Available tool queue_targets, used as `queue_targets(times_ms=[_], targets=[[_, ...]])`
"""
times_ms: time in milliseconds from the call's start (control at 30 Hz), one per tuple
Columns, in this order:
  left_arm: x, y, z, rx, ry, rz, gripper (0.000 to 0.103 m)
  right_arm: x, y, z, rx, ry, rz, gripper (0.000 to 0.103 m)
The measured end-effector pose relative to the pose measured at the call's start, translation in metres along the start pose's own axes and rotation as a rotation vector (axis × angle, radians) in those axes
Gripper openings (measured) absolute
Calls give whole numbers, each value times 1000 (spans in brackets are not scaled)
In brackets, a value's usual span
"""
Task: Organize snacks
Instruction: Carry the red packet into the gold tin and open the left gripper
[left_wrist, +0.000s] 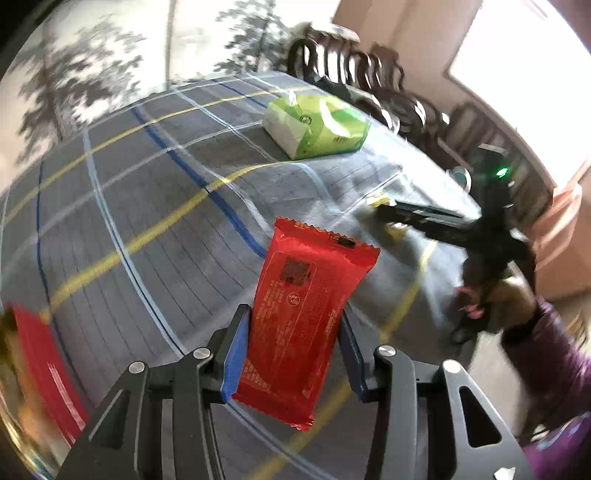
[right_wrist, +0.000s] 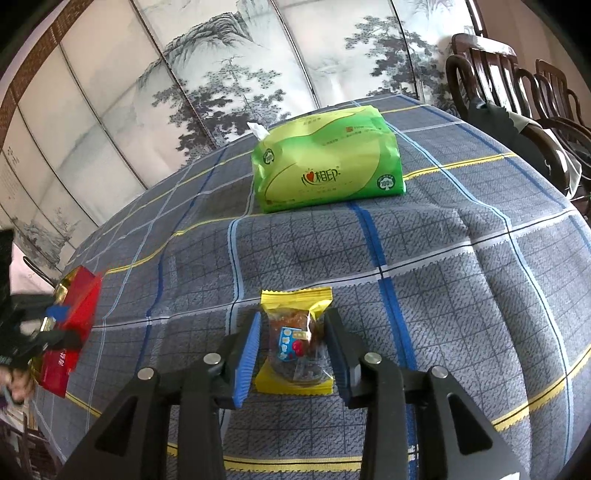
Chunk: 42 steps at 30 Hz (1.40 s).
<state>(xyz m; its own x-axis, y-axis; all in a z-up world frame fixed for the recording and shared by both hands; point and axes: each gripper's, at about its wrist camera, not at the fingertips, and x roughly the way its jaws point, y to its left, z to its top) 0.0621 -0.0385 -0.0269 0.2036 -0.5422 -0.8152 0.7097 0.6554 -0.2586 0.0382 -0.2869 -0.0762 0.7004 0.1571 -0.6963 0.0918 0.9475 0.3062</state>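
While my left gripper (left_wrist: 293, 350) holds the red snack packet (left_wrist: 306, 314) clamped by its sides above the checked tablecloth (left_wrist: 155, 221), my right gripper (right_wrist: 293, 354) sits slightly parted around the yellow snack (right_wrist: 295, 343) lying on the cloth. I should carry the red packet level, gently, toward the other snacks.

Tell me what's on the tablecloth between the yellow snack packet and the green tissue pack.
Nothing. In the right wrist view, only bare checked tablecloth lies between the yellow snack packet and the green tissue pack.
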Motion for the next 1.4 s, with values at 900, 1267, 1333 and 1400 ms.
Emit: queue_targets(times_ms=[900,1267,1333,1400], targets=[[-129,40,-103,-331,-232,143,42,-9,66,-23,-80,12,10,25],[-159,92,-145,-463,-278,255,42,10,109,-37,-113,43,56,25],[-163,101,-149,-481,-288,269,42,10,110,-37,-111,46,49,25],[-165,110,-152,-485,-291,301,42,10,110,-37,-114,54,42,25]])
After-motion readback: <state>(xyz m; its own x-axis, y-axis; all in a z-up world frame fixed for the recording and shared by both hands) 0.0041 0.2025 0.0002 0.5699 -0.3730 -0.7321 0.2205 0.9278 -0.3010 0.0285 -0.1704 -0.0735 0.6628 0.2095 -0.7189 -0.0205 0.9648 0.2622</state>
